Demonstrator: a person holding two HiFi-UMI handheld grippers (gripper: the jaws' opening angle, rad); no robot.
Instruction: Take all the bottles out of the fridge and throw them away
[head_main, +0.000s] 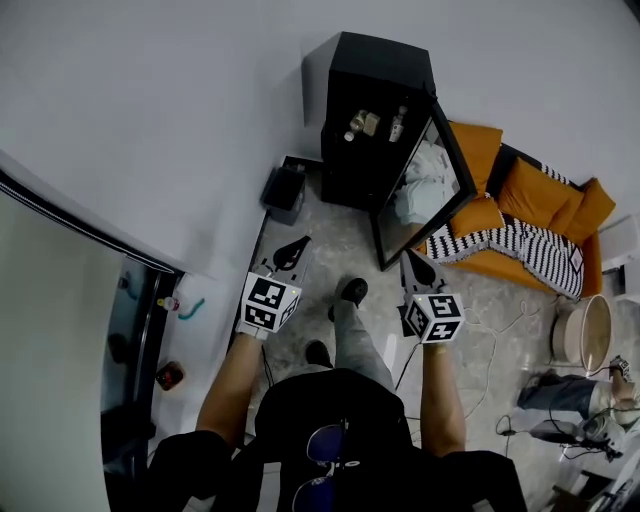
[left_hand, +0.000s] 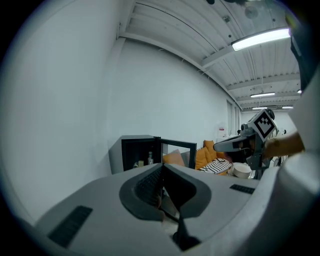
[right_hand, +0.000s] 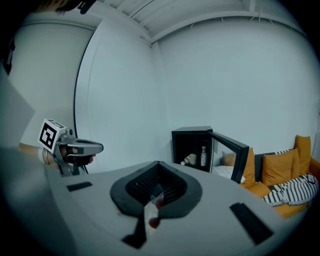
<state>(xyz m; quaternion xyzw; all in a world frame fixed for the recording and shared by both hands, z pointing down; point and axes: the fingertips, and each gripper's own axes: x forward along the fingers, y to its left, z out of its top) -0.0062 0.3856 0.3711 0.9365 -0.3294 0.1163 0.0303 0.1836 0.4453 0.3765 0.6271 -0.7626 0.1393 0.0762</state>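
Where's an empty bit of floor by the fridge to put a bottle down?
The bare floor between the front of the fridge, the dark bin to its left and the person's shoe is free. Inside the fridge it is crowded with bottles. To the right it is tight: the open door stands out, with the sofa just behind it.

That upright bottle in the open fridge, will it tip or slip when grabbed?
Probably tippy: the upright bottle looks tall and narrow inside the fridge. It seems smooth, so it may slip in a loose grip. Weight I can't judge; its fill isn't visible.
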